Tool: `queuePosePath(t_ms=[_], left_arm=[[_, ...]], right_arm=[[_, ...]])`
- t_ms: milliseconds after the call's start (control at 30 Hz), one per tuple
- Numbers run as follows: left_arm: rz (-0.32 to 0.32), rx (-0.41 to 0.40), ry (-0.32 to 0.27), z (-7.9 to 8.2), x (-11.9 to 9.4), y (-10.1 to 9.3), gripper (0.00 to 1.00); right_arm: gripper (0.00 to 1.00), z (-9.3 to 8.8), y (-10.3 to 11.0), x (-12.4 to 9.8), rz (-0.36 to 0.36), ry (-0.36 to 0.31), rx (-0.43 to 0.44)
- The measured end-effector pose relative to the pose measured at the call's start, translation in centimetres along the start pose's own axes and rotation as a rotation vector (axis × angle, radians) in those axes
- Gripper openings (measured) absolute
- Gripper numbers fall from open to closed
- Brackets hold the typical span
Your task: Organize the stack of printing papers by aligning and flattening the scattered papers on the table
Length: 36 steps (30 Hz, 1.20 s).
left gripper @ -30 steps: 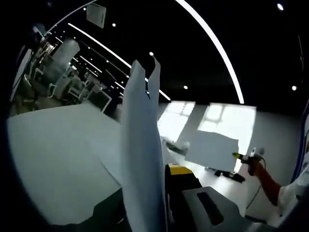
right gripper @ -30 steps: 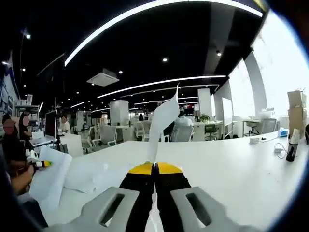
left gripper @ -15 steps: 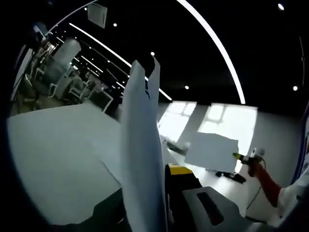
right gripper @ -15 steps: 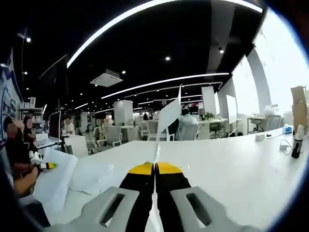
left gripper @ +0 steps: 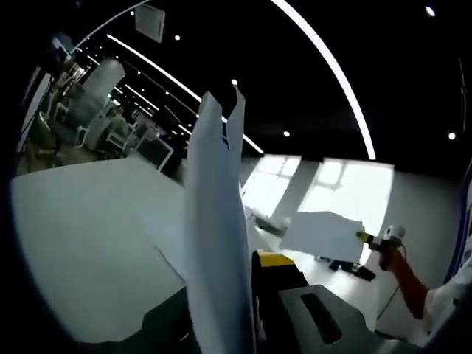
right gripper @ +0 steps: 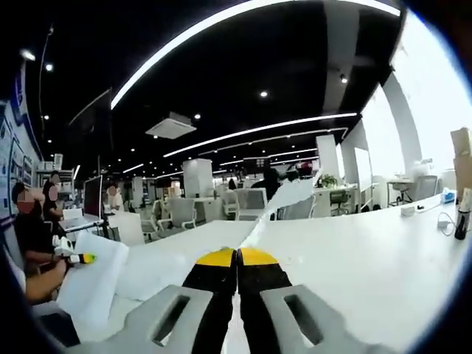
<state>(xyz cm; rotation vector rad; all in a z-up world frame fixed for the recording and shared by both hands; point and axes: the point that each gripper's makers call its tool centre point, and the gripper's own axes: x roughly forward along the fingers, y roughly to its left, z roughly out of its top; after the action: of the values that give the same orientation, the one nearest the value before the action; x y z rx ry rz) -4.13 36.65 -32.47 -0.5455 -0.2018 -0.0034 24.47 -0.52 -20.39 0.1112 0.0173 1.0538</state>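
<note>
In the left gripper view, a sheaf of white paper (left gripper: 214, 236) is seen edge-on, clamped upright in the left gripper (left gripper: 247, 295), whose jaws are closed against it; the sheaf rises in front of the white table (left gripper: 81, 243). To the right in that view, the right gripper (left gripper: 380, 240) is seen at a distance, held in a person's hand (left gripper: 402, 269), with a single sheet (left gripper: 321, 236) extending flat from its tip above the table.

In the right gripper view, the right gripper (right gripper: 237, 258) is seen with its yellow-tipped jaws pressed together on the sheet (right gripper: 284, 203), which curls away over the table (right gripper: 354, 258). At the left of that view the left gripper (right gripper: 77, 258) is seen with its paper (right gripper: 92, 284) hanging from it. More loose papers (right gripper: 158, 265) are seen lying on the table between the two.
</note>
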Motion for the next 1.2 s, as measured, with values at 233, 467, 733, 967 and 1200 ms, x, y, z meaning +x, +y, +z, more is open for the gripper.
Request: queuePosePath(t_ms=[233,467,733,967,1200], left_arm=[[-0.001,-0.001,-0.003,0.2,0.0,0.1,0.06],[-0.008,-0.014,-0.012,0.3,-0.1,0.1,0.06],[-0.019,-0.030,-0.030,0.6,-0.2,-0.1,0.06],[-0.020,-0.035,-0.043,0.8,-0.3,-0.2,0.06],[-0.029,-0.048,-0.040,0.5,-0.3,-0.7,0.06]], right_arm=[[0.00,0.5,1.1,0.5,0.025,-0.025,0.013],[0.00,1.3,2.3,1.4,0.053,-0.039,0.010],[0.00,2.5,3.9,1.9,0.083,-0.081,0.008],[0.00,2.7,5.1,2.4,0.101,-0.091,-0.007],[0.00,3.1,6.0,2.7,0.124,-0.109,0.007]])
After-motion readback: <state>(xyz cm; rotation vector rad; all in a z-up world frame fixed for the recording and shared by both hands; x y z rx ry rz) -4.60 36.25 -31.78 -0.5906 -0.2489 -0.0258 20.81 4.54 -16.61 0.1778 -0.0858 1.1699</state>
